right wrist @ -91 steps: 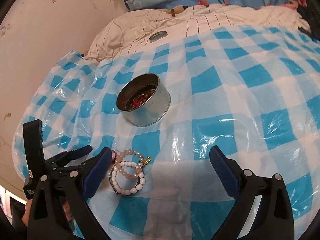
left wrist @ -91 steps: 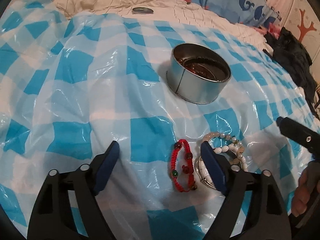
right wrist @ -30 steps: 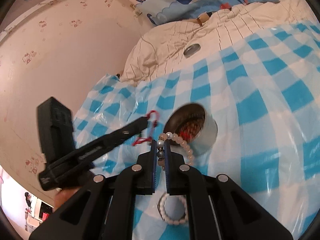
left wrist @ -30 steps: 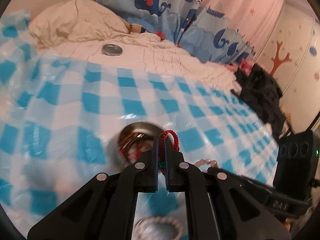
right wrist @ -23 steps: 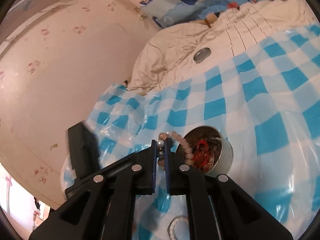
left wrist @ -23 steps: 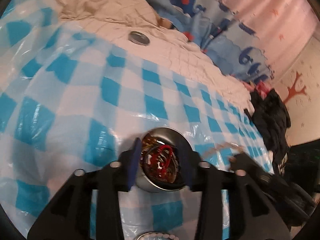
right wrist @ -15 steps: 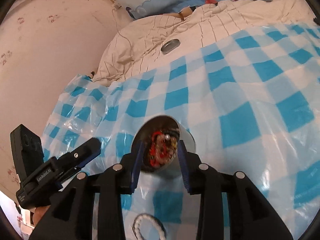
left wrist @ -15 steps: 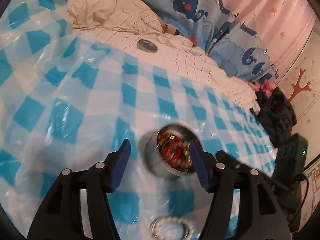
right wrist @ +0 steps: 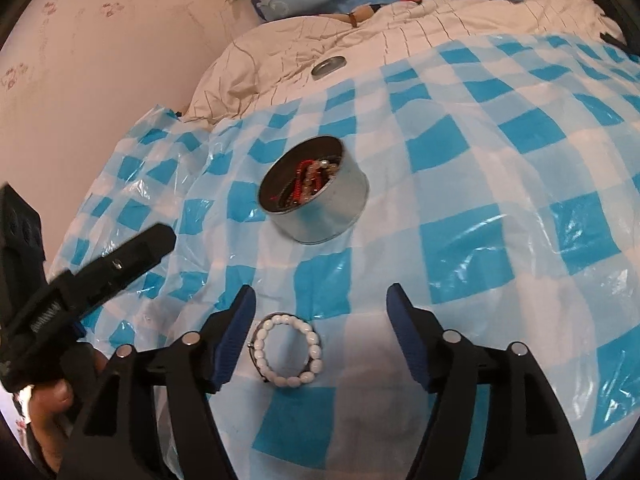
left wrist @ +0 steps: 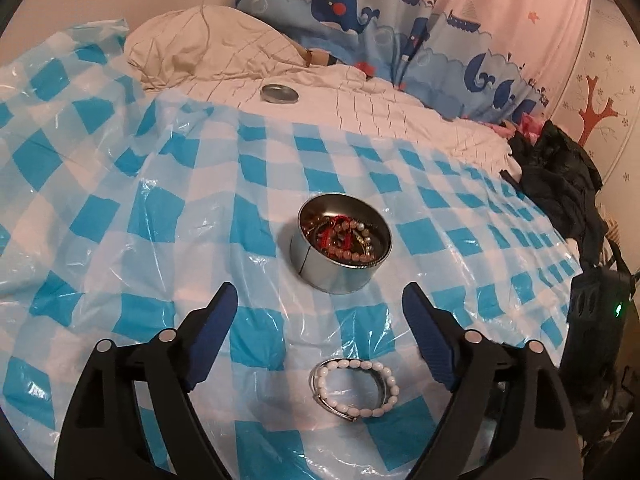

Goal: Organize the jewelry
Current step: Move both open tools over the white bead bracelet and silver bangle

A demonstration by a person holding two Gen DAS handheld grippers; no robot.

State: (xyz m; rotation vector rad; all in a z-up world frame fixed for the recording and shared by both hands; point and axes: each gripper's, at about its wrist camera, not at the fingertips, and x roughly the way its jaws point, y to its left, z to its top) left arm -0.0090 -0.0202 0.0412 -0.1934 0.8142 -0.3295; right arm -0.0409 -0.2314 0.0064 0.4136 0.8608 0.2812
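Note:
A round metal tin (left wrist: 340, 276) (right wrist: 340, 216) stands on the blue-checked plastic sheet (left wrist: 120, 216). Inside it lie a red cord bracelet (left wrist: 334, 232) (right wrist: 298, 184) and a pink bead bracelet (left wrist: 354, 255). A white bead bracelet (left wrist: 354, 390) (right wrist: 286, 350), with a thin metal bangle against it, lies on the sheet nearer to me. My left gripper (left wrist: 319, 294) hovers short of the tin, its jaws opening and empty. My right gripper (right wrist: 321, 294) is likewise opening, with nothing pinched; the white bracelet lies below, close to its left finger (right wrist: 236, 328).
The tin's lid (left wrist: 279, 93) (right wrist: 329, 65) rests on the cream quilt (left wrist: 400, 112) beyond the sheet. A pillow (left wrist: 208, 44) lies at the back left and dark clothing (left wrist: 560, 172) is heaped at the right. A hand (right wrist: 52, 400) holds the left gripper (right wrist: 100, 264).
A second ago the left gripper was shut on the red bracelet and the right on the pink bead bracelet. Both bracelets now lie in the tin, both jaws have opened, and both grippers have drawn back.

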